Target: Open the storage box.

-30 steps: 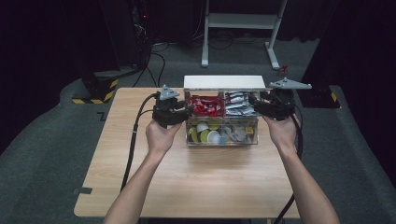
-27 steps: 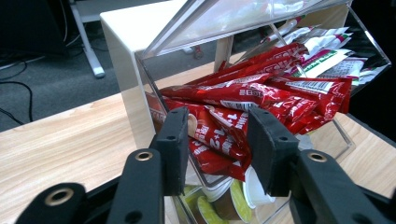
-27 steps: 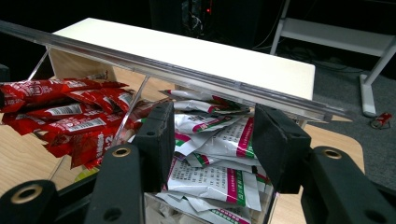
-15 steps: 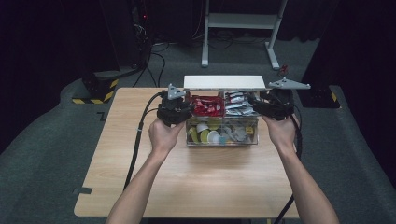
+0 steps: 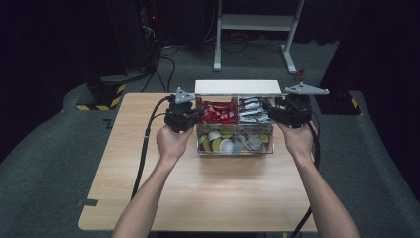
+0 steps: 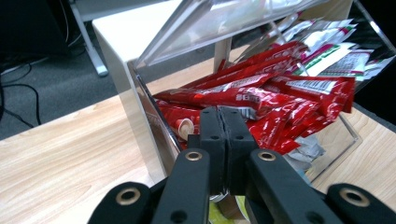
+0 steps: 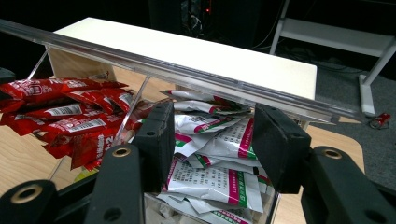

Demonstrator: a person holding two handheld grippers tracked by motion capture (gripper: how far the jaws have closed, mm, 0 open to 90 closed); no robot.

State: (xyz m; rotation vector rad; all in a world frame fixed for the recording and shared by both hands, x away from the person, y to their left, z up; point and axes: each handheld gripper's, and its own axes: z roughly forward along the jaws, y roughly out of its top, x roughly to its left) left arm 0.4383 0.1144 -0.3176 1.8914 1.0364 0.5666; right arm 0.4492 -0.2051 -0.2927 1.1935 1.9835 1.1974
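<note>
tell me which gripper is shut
The left gripper: its jaws are pressed together, while the right gripper has a wide gap between its jaws.

The left tool (image 5: 197,115) now sits tight against the left wall of the clear organizer box (image 5: 235,148), its tip reaching over the rim toward the red sachets (image 5: 219,112); a second ago it hung slightly farther left and clear of the wall. Its grey three-cornered plate (image 5: 183,94) now lies nearer the box's left rear corner. The left hand (image 5: 173,141) and forearm follow, angled a little more inward across the desk (image 5: 208,193). In the left gripper view the jaws are pressed together just in front of the sachets.
</note>
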